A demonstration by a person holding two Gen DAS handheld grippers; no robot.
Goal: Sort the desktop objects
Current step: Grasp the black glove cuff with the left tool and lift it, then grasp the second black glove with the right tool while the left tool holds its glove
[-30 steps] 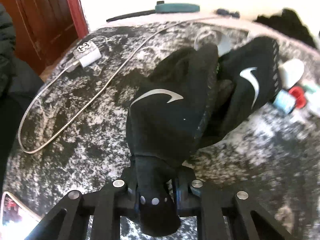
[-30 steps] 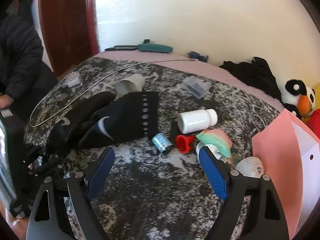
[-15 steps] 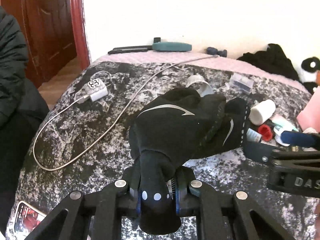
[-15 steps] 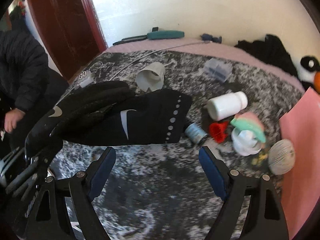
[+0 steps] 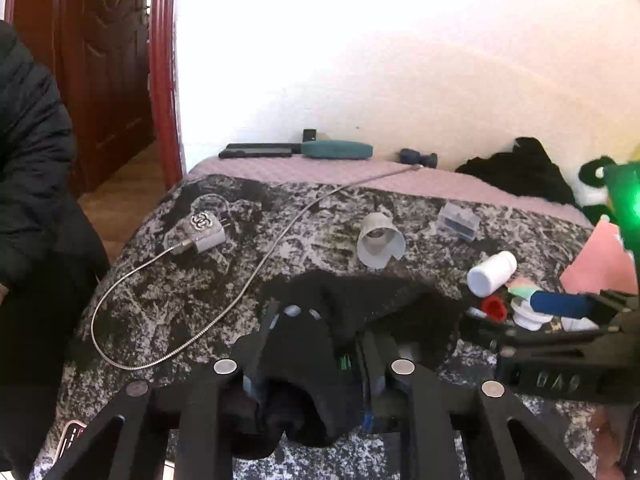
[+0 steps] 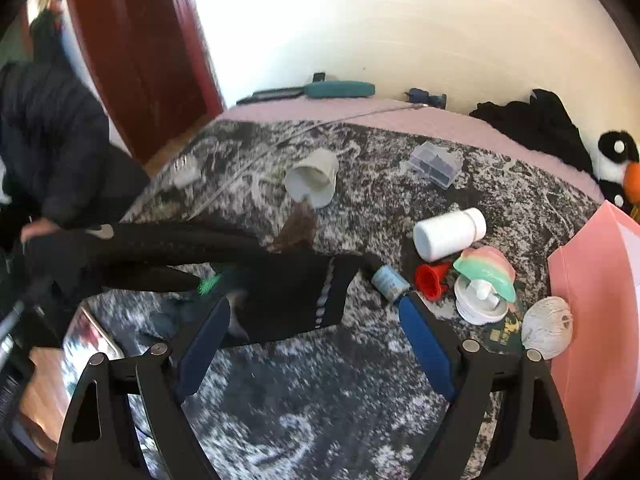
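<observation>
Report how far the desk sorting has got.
Early stage, and nothing looks sorted yet. In hand: the left gripper is shut on the black gloves, lifted off the cloth. The right gripper is open and holds nothing. Left scattered: white bottle, cup, red cap, string ball, clear box, charger.

Black gloves [image 6: 224, 256] are seen lifted off the mottled bed cover, stretched across w/ the white-dotted cuff hanging low at centre; the other end is pinched by the left gripper [image 5: 316, 360]. A white bottle [image 6: 448, 234] is laid on its side, right of centre. Just below it, a blue spool [image 6: 389, 282], red cap [image 6: 431, 280] & white lidded tub [image 6: 480, 300] are clustered together. A pale cup [image 6: 314, 182] is tipped over, mouth toward the camera. A clear box [image 6: 436, 164] is set further back.
</observation>
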